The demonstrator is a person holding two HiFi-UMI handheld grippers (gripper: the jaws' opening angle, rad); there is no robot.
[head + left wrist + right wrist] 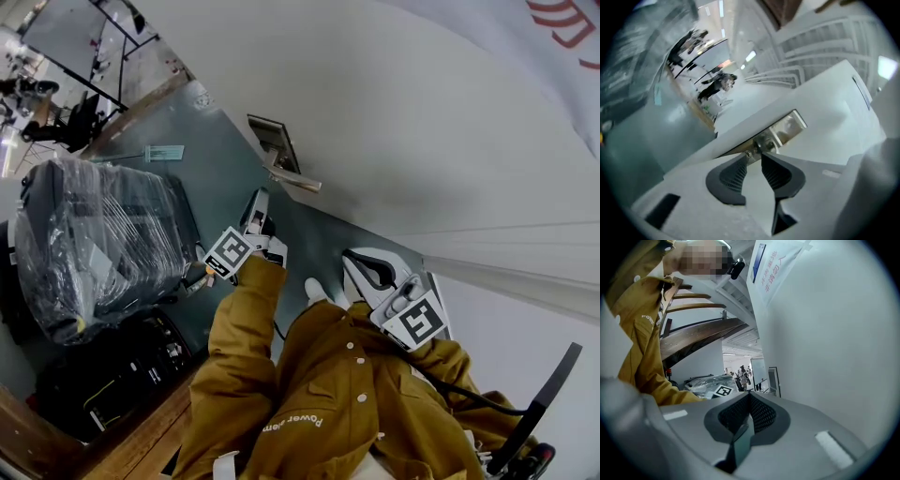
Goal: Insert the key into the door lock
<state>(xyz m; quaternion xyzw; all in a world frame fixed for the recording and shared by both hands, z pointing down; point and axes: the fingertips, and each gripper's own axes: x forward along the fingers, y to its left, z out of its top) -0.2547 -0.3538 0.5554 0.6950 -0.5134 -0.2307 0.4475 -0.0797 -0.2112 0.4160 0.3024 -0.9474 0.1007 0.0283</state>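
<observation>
1. A suitcase wrapped in plastic film stands beside the grey door, with a black bag below it in the head view. Both are well clear of the lock. A white wall runs along my right.
2. The door lock is a metal plate with a lever handle. Nothing stands between it and my left tool.
3. The mustard jacket reads "Power jam". A wall poster carries red characters that I can't read.
4. My left hand-held gripper is on an outstretched arm, about level and rolled, its tips just at the lock. Its jaws stand apart and pinch nothing.
5. A small metal piece sits against the lock at the left jaw's tip. I cannot tell whether it is the key.
6. My right hand-held gripper is held back by my chest, pointing along the wall, its jaws closed together and empty.
</observation>
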